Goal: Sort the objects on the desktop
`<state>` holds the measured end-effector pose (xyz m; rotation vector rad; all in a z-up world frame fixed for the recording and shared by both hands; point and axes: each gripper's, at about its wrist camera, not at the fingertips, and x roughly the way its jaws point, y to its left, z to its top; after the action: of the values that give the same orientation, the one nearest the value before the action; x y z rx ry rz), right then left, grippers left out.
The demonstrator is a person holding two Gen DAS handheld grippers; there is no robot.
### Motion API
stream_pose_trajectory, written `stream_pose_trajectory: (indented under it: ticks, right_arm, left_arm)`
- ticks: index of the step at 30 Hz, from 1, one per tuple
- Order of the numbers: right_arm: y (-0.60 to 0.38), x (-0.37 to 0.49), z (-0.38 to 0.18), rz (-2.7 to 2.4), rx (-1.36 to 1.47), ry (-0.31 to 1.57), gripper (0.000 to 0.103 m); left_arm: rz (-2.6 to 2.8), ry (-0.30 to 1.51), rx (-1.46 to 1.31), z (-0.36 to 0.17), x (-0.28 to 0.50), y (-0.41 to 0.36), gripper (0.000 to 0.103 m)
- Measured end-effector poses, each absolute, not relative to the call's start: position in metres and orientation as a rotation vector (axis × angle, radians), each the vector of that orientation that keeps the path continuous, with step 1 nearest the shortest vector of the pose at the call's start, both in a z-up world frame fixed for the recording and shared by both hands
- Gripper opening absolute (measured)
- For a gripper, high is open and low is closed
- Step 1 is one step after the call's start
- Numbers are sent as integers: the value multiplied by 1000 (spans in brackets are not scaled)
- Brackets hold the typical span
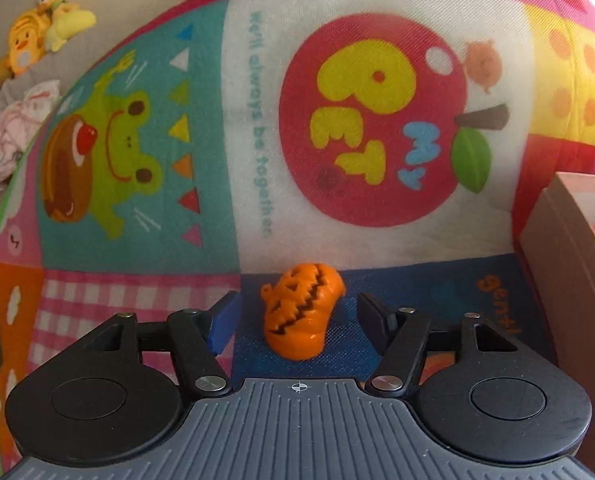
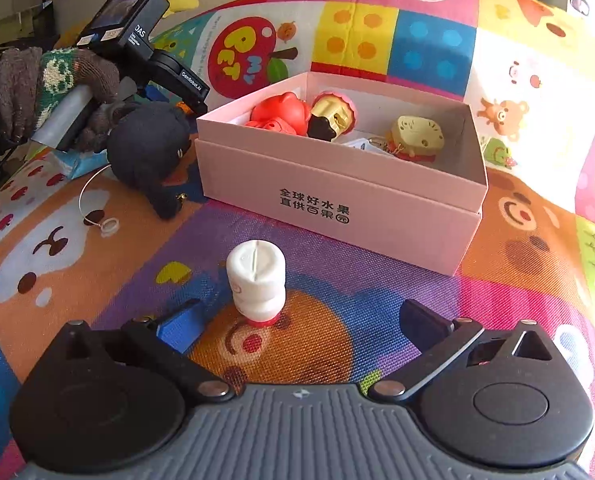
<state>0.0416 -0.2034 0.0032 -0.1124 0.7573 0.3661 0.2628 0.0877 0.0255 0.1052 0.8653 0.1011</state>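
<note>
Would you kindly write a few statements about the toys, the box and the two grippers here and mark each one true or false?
1. The orange pumpkin toy lies between the left gripper fingers, not yet pinched. True.
2. The white figure is lying on its side. False: it stands upright on a red base.
3. The pink box is empty. False: it holds red, gold and cream toys.
4. The right gripper is open, with nothing held. True.
5. The black plush toy sits inside the box. False: it lies on the mat beside the box.
</note>
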Motion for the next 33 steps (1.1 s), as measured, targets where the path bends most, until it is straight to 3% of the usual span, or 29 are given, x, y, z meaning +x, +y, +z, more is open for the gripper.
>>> stream_pose_trajectory:
  ticks: [1,3,8,16,25,28,30,33]
  right_arm:
    - [-205,42,3,367,-99,755,103]
    - [-205,41,3,367,-101,754,103]
    - [-203,42,3,362,-117,758,103]
    - [-203,44,3,373,-128,768,103]
    - [-201,38,6,352,-139,788,103]
    - [-198,23,8,340,-171,777,103]
    - [-195,8,10,328,-236,732,103]
    - [-187,-7,14,292,-320,640,103]
  left_arm:
    - [98,869,104,23,263,89,61]
    - [91,861,95,23,260,91,39]
    - [40,797,127,41,228,89,38]
    - [-241,574,111,101,90,43,38]
    - [-418,607,174,47,-15,-13,38]
    - [-410,626,138,35,-23,-9,43]
    - [-413,621,113,33,-30,-3,64]
    - [-410,625,79,27,-34,2,77]
